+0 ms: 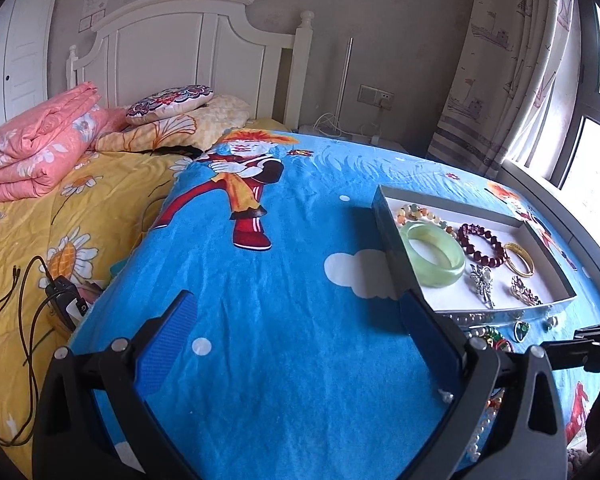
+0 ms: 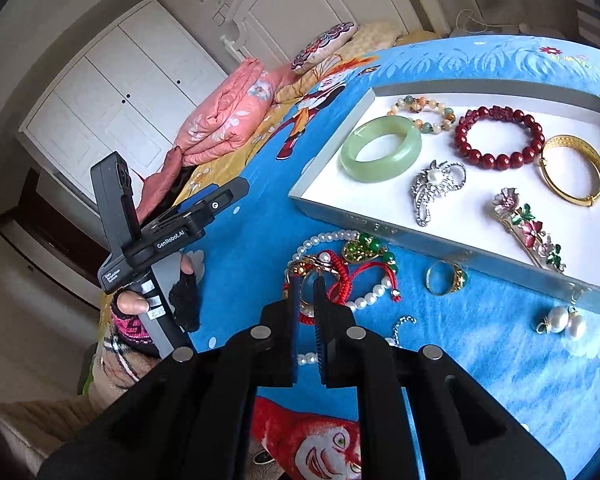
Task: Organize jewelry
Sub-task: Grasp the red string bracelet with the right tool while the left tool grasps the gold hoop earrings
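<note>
1. Jewelry lies in two groups on a blue cartoon-print blanket spread over the bed: part in a tray, part loose on the cloth just in front of the tray's near wall.
2. Tray: shallow, white-floored, grey-walled, resting on the blanket.
3. Left gripper: jaws spread wide, holding nothing, hovering over bare blanket just left of the tray.
4. Right gripper: jaws nearly together over the loose tangle; the tips sit at a clear round piece, but I cannot tell whether they are pinching it.
5. Tray contents, larger pieces: green jade bangle; dark red bead bracelet; gold bangle; mixed pastel bead bracelet, touching the jade bangle's far edge.
6. Tray contents, smaller pieces: silver brooch with a pearl centre; enamelled flower brooch, lying near the front wall.
7. Loose tangle: white pearl strand, red cord and green stone pendant, overlapping one another.
8. Loose singles: gold ring with green stone; pearl earrings, paired, well to the right.
</note>
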The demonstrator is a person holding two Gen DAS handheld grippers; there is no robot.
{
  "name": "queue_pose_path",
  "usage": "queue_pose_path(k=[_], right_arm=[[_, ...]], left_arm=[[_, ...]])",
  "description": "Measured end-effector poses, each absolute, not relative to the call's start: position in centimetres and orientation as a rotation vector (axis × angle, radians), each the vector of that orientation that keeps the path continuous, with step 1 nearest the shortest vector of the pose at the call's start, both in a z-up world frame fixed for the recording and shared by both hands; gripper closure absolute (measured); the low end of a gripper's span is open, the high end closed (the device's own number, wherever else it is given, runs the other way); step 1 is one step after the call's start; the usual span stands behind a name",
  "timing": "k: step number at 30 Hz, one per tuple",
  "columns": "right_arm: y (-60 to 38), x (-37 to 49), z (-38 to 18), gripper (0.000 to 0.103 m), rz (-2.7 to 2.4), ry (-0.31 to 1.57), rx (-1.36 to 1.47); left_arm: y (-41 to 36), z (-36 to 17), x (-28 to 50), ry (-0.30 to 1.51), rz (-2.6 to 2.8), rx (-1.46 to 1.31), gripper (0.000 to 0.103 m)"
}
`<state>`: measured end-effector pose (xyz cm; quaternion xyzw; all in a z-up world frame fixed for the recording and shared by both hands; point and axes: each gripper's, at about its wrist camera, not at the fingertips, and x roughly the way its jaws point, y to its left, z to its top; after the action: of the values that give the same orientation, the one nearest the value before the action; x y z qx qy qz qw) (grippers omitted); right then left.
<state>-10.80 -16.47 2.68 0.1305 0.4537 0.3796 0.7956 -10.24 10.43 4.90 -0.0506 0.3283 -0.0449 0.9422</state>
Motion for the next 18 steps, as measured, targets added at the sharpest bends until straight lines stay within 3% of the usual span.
queue_pose_path(k=[3,6,10,13,18], right_arm=[[-17.7,-11.1,2.5,0.004,0.888,0.97,0.411],[-22.5,-11.7,4.4,0.004,0.989,0.749,0.764],[-22.7,-13.9,7.8,0.004,0.769,0.667,0.373],[-22.3,-14.8,7.1,0.004,0.728,0.666,0.297],[-22.6,-14.2,4.9,0.004,0.721,0.718,0.329]], left_arm=[[10.3,4.8,-10.2,0.674,-0.091,-0.1,0.002],[10.2,5.0,-10.4,0.661,-0.086,-0.095,0.002],[9.7,5.3,-11.4,0.682,-0.166,-0.108,0.002],[7.6,5.6,-12.4,0.688,-0.273,-0.094,0.003],[2.5,5.1,-13.0,0.734,-0.432,0.052,0.03]])
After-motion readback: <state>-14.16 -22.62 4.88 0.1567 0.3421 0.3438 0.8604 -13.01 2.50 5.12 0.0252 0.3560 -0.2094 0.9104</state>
